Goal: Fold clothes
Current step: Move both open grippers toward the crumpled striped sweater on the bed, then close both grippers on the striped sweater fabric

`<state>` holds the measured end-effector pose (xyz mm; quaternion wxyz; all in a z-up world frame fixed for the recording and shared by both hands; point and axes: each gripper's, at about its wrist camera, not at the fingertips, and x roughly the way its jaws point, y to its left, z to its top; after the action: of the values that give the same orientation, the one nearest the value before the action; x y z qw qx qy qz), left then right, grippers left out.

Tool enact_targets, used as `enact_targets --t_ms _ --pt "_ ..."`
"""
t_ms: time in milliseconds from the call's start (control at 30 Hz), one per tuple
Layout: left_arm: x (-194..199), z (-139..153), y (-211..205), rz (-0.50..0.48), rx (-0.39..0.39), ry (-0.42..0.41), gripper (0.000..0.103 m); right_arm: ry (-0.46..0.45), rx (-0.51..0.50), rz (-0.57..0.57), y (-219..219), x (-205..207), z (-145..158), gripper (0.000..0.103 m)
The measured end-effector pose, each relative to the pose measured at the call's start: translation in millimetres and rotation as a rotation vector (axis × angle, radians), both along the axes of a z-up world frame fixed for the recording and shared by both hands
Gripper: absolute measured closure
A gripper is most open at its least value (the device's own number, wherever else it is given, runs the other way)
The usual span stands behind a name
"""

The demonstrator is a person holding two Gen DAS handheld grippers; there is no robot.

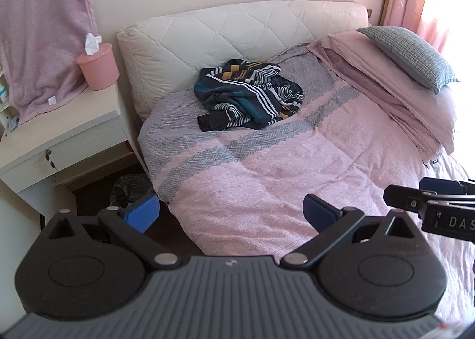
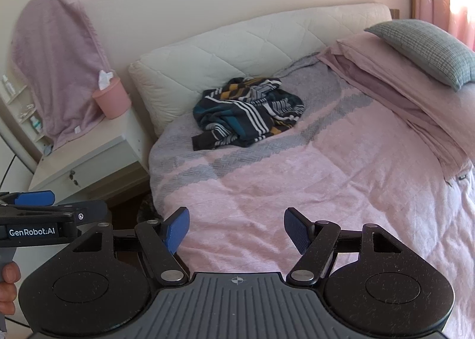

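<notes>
A crumpled dark garment with white, teal and mustard stripes [image 1: 249, 94] [image 2: 248, 112] lies in a heap on the bed near the quilted headboard. My left gripper [image 1: 230, 213] hovers open over the near edge of the pink bedspread [image 1: 282, 167], well short of the garment, with nothing between its blue pads. My right gripper [image 2: 236, 227] is open too, at a similar distance over the bedspread [image 2: 297, 176]. Each gripper shows at the edge of the other's view: the right one [image 1: 427, 199] and the left one [image 2: 35, 205].
A white nightstand [image 1: 59, 131] with a pink tissue tub [image 1: 98, 66] stands left of the bed, a mauve towel [image 1: 38, 27] hanging over it. Folded pink bedding [image 1: 386, 81] and a grey pillow [image 1: 409, 54] lie at the right. A dark bin [image 1: 130, 187] sits on the floor. A person's hand [image 2: 9, 285] holds the left gripper.
</notes>
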<state>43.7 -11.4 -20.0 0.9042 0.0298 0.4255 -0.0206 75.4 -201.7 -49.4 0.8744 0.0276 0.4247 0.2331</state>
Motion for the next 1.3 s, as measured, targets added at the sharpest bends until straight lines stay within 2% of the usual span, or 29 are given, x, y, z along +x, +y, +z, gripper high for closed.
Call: enact_targets --t_ms 267,433,567,667,800,967,1100,1233,1267,1300 --pt "50.9 -25.0 3.2 -0.054 -0.014 0.084 0.001 0.057 0.001 -0.046 4.1 36.8 -22.3 0.035" --pt "104.9 -49.9 12.7 -0.090 -0.013 0.142 0.001 0.152 0.009 -0.112 13.1 85.1 -48.0 0.035" --pt "167.8 -76.0 23.9 -0.114 -0.029 0.212 0.001 0.218 -0.001 -0.172 23.9 133.1 -74.9 0.035" --pt "220.7 -96.5 33.0 -0.134 -0.029 0.254 0.001 0.232 -0.025 -0.214 39.8 173.2 -93.6 0.035" --pt "292.9 -121.7 47.0 -0.166 -0.017 0.287 0.001 0.249 -0.002 -0.274 64.1 233.2 -116.0 0.035" --pt "388.3 -150.5 65.2 -0.164 0.007 0.248 0.001 0.220 0.039 -0.313 97.1 314.7 -144.0 0.035" --pt "460.1 -180.9 81.4 -0.130 -0.012 0.233 0.001 0.180 0.067 -0.334 121.2 377.5 -170.4 0.035" --pt "524.3 -214.0 90.7 -0.110 -0.017 0.219 0.001 0.159 0.037 -0.348 144.5 436.6 -202.3 0.035" --pt "539.8 -222.9 92.9 -0.062 -0.017 0.219 0.001 0.149 0.033 -0.344 148.9 448.0 -208.7 0.035" --pt "552.6 -230.7 95.2 -0.059 -0.022 0.215 0.001 0.138 0.032 -0.340 153.6 458.3 -214.7 0.035"
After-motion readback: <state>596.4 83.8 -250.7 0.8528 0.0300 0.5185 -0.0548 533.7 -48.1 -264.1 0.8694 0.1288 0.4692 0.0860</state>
